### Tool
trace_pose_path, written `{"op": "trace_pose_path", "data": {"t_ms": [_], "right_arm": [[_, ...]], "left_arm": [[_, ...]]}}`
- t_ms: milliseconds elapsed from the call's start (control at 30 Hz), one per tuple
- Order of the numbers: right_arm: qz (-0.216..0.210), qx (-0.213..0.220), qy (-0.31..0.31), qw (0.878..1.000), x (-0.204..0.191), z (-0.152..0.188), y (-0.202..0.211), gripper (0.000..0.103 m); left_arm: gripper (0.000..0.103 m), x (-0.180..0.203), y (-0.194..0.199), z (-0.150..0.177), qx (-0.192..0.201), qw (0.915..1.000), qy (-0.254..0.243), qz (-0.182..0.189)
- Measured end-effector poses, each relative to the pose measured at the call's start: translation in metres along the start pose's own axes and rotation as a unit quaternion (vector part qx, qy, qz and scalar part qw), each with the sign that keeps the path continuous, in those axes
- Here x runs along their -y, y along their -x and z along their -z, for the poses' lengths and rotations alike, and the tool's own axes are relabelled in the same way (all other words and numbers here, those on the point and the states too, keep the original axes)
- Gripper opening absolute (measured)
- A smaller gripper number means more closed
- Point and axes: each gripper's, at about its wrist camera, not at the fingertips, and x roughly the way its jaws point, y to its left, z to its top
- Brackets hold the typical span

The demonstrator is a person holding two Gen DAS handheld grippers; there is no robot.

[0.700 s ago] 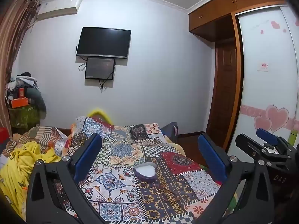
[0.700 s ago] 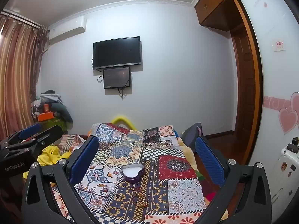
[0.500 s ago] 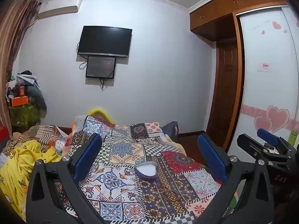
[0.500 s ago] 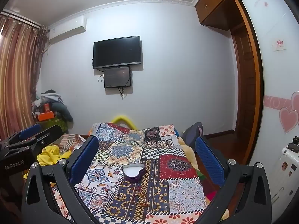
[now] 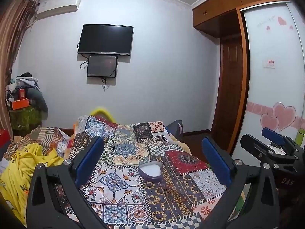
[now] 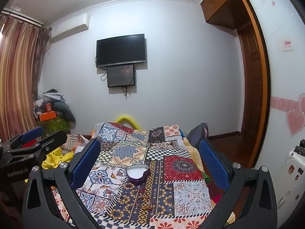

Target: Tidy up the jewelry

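Note:
An open purple heart-shaped box [image 5: 150, 170] with a white lining sits on the patterned bedspread [image 5: 122, 173]; it also shows in the right wrist view [image 6: 137, 172]. Small jewelry pieces [image 5: 167, 192] lie on the cloth just in front of it, also seen in the right wrist view [image 6: 144, 198]; they are hard to tell apart. My left gripper [image 5: 152, 162] is open and empty, held above the bed short of the box. My right gripper [image 6: 149, 162] is open and empty at a similar distance. Each gripper shows at the edge of the other's view.
A yellow blanket [image 5: 24, 164] and striped bedding lie left of the bedspread. A cluttered pile [image 5: 22, 103] stands in the left corner. A wardrobe [image 5: 272, 87] with heart stickers lines the right side. A TV [image 5: 105, 39] hangs on the far wall.
Both views have shifted only slightly; the left view drifted a little. The box, the jewelry and both open grippers stand as before.

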Motion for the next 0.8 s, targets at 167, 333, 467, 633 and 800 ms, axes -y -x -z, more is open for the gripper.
{"op": "trace_pose_path", "data": {"t_ms": [167,333,467,633,800], "right_arm": [[-0.004,-0.009,-0.002,1.0,-0.0017,-0.0001,-0.0097,0.103],[-0.004,-0.009,-0.002,1.0,-0.0015,0.0005,-0.0103,0.103],[-0.004,-0.01,-0.001,1.0,-0.0015,0.0004,-0.0101,0.103],[-0.004,-0.01,-0.001,1.0,-0.0018,0.0004,-0.0104,0.103],[-0.004,-0.01,-0.001,1.0,-0.0017,-0.0008,-0.0101,0.103]], "left_arm": [[0.103,-0.0018,0.0014,0.0003,-0.003,1.0,0.0,0.003],[0.103,-0.0017,0.0034,-0.0015,-0.005,1.0,0.001,0.003],[0.103,-0.0005,0.0016,-0.0021,-0.006,1.0,0.001,0.002],[0.103,-0.0001,0.0011,-0.0026,-0.007,1.0,0.002,0.002],[0.103,-0.0001,0.0016,-0.0038,-0.008,1.0,0.003,0.003]]}}
